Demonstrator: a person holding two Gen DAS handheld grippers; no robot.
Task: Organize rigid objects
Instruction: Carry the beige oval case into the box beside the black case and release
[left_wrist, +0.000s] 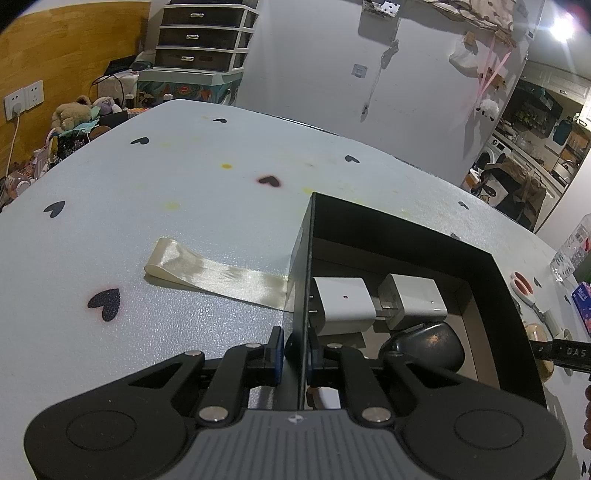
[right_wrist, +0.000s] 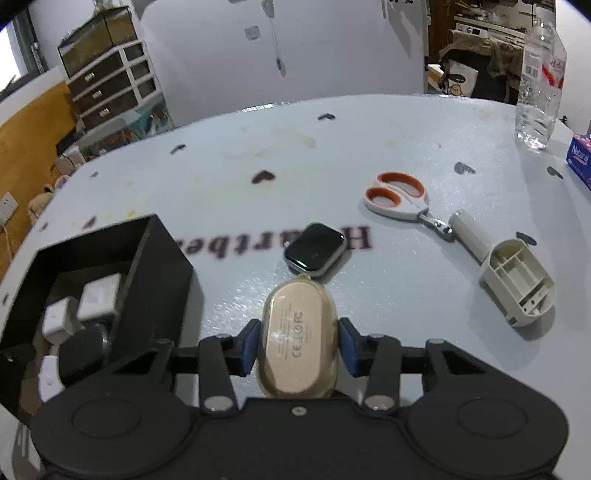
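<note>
Right claw (right_wrist: 298, 341) squeezes a smooth tan case (right_wrist: 298, 338) from both sides, low on the bench (right_wrist: 369, 140), near the edge closest to the person. Left claw (left_wrist: 295, 354) is pinched tight on the wall of the black box (left_wrist: 491, 280), holding it steady. The case looks slippery and round, so it could pop out when lifted. It might also bump the watch (right_wrist: 315, 249) just behind it. Two white chargers (left_wrist: 343, 302) already sit in the box.
</note>
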